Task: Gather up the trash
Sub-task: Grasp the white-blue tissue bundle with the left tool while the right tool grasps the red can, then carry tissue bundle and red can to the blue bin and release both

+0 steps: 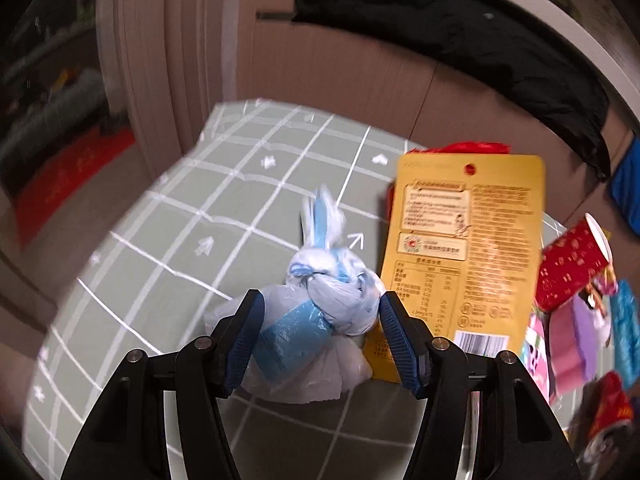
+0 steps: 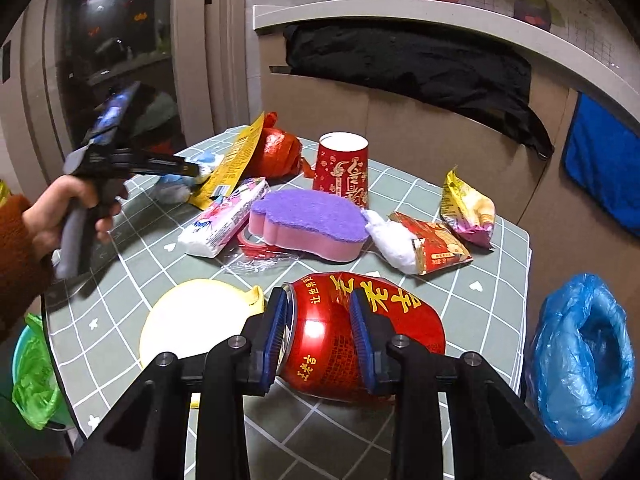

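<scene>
The right gripper (image 2: 318,338) jaws are clenched across a dented red aluminium drink can (image 2: 360,336) lying near the counter's (image 2: 500,280) front edge: light, slick, easily crushed further, best held mid-body. The left gripper (image 1: 320,332) jaws stand released around a knotted white-and-blue plastic bag (image 1: 332,300), soft and light; its knot offers purchase. A blue-lined bin (image 2: 580,360) waits beyond the counter's right edge.

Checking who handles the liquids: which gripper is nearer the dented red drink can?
Right. The right gripper has its pads pressed on the dented red drink can. The left gripper is across the table at the knotted white-and-blue plastic bag.
</scene>
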### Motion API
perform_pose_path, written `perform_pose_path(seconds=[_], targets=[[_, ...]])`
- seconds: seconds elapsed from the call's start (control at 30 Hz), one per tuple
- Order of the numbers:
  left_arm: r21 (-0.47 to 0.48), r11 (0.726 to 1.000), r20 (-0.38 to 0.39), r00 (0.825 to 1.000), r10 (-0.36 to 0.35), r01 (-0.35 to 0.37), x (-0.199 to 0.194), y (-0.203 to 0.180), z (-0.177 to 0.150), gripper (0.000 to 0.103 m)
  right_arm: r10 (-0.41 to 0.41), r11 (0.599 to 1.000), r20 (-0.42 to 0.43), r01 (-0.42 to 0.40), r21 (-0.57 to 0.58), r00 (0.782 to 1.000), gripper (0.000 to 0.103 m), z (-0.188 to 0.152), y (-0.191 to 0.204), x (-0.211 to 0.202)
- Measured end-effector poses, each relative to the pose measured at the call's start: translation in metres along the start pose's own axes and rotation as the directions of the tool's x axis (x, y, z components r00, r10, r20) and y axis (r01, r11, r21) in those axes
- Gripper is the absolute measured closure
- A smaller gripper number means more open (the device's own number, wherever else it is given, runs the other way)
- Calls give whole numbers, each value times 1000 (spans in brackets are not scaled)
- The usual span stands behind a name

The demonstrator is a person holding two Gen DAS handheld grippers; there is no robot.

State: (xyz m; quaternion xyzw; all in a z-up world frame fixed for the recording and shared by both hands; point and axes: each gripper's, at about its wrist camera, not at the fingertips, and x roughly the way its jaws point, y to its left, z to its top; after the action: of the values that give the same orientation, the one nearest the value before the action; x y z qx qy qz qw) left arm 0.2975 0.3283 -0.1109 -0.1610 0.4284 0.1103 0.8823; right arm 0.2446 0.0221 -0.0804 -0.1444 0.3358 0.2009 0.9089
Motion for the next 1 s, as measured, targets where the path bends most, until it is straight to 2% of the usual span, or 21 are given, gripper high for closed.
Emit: perform_pose_path(seconds=[0.03,0.07,0.1,0.17,0.27,0.33,0.57,0.67,0.83,1.0], targets=[[-28,999,-7,1000,-21,20,2,3,0,51,0,1000,0,0,0,1000,74,0,0,0],[-48,998,-3,999,-38,38,0,5,-1,61,-1,1000,0,1,0,1000,74,0,0,-1],[-52,998,3,999,-34,35,-4,5,-2,65,2,1000,0,-2,2,1000,74,0,-1,-1],[-41,999,47,999,-11,13,-22,1,-8,66,25,1000,15,-26,16,1000,74,1,-5,-9],[-14,1000,130,991,-15,17,-64,-11,-23,67,25,1000,36,-25,17,999,74,3,-9,-16],[-13,999,160,987,-29,32,-88,-18,-34,67,30,999,53,-30,15,998,74,5,-11,-23],[37,987,192,968,-162,158,-158,-63,-81,67,46,999,108,-47,8,993,75,9,-19,-44],[71,975,192,956,-221,211,-175,-86,-97,67,26,1000,138,-26,-1,990,75,9,-23,-56],[148,958,206,940,-271,244,-189,-129,-109,67,-8,1000,182,5,15,983,75,6,-36,-76],[190,949,201,936,-288,251,-194,-162,-114,67,-28,1000,211,27,8,977,75,0,-45,-92]])
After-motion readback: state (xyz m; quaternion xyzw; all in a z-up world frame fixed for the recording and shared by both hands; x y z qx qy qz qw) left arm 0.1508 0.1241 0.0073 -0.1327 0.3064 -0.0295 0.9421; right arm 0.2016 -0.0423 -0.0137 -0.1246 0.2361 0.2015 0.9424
